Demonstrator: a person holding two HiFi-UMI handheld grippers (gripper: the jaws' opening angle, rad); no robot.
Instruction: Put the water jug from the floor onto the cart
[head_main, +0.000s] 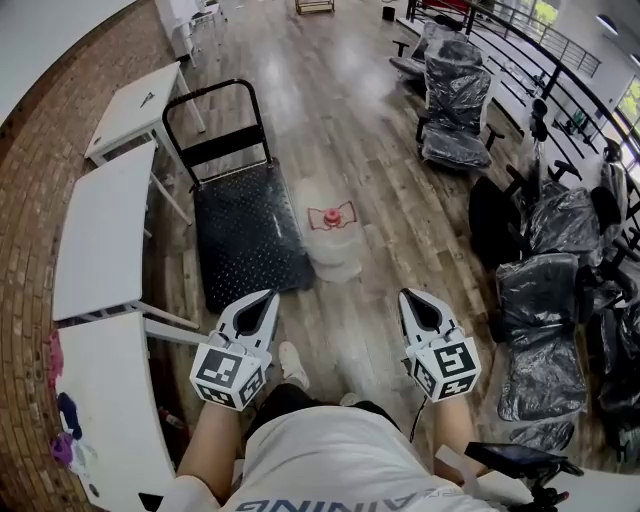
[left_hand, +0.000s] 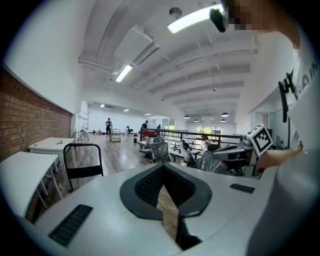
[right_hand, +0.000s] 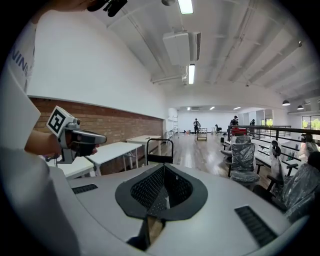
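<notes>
Water jug (head_main: 333, 232) stands on the floor (head_main: 380, 200), just beside the cart's (head_main: 245, 235) right edge. I judge it heavy, rigid and smooth-walled, so I would grip at the red-capped neck. Left hand-held gripper (head_main: 258, 305): narrow slit, empty. Right hand-held gripper (head_main: 418, 303): closed, empty.

The water jug (head_main: 330, 240) was clear and faintly milky with a red cap and handle, and the cart (head_main: 240, 240) was black all over, its deck covered in a fine studded tread pattern. Brown wood planks with a pale sheen made up the floor (head_main: 330, 90), the brick wall (head_main: 25, 200) was reddish-brown with lighter mortar lines, the tables (head_main: 100, 240) were white, and the chairs (head_main: 455, 100) were black under greyish clear plastic wrap. The left gripper (head_main: 268, 297) and right gripper (head_main: 410, 297) had pale grey-white shells, black mesh-textured pads (left_hand: 147, 187) and marker cubes (head_main: 228, 375) printed with black squares on white.
</notes>
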